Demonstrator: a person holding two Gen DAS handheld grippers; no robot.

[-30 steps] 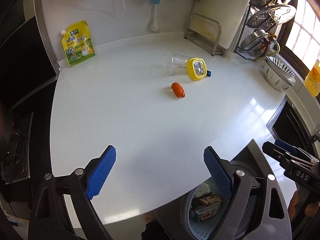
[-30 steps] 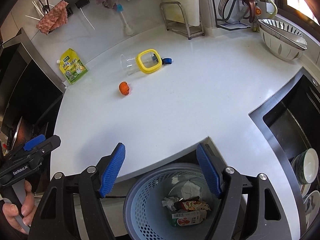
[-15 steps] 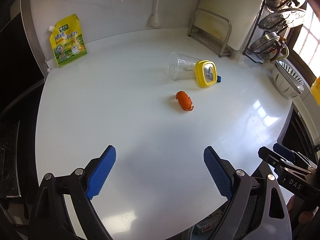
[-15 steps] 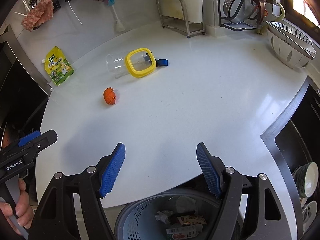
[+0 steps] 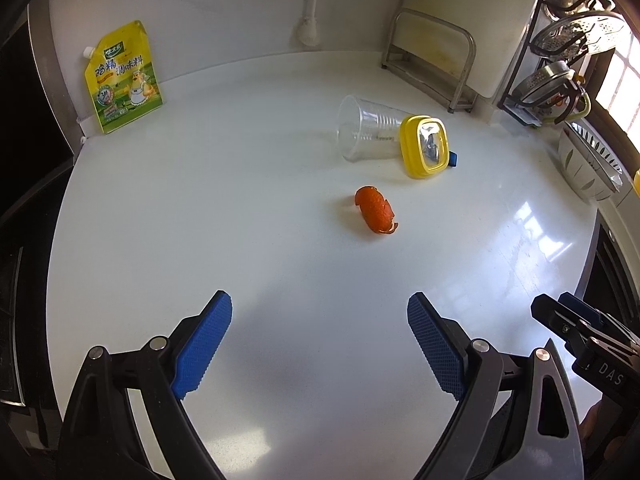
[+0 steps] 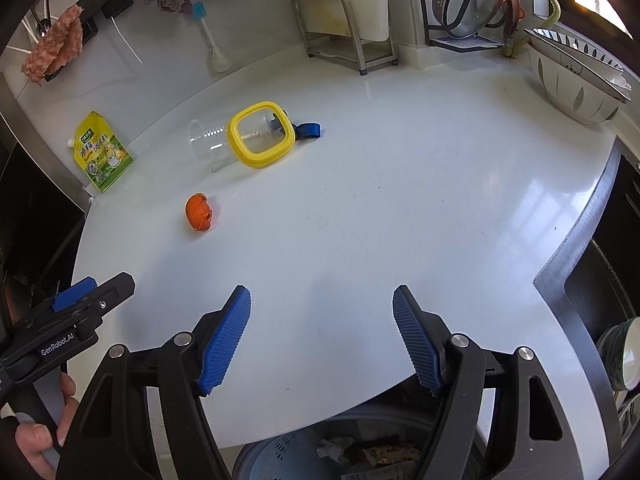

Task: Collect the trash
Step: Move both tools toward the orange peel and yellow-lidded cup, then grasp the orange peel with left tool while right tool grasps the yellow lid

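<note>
**Blue pads spread wide, reaching for the counter scraps**

Blue ribbed pads stand far apart on the left gripper (image 5: 320, 340) and on the right gripper (image 6: 322, 336), and neither holds anything; both hang over bare white countertop (image 5: 200, 216) near its front edge. This looks like the approach step: some rubbish already lies in the grey basket (image 6: 276, 452) below the counter lip, and more waits on top.

The orange peel (image 5: 374, 210) lies closest, ahead of the left gripper and slightly to its right, well apart from everything else. Beyond it a clear plastic cup (image 5: 366, 130) lies on its side, touching a yellow-rimmed lid (image 5: 426, 148).

The next move probably calls for bringing one gripper down over the peel and closing low, since the peel is small and thin.

Room is generous around the peel. The dark sink (image 6: 600, 264) opens at the right, and a dish rack (image 6: 344, 28) and bowls (image 6: 576, 80) crowd the back.
</note>
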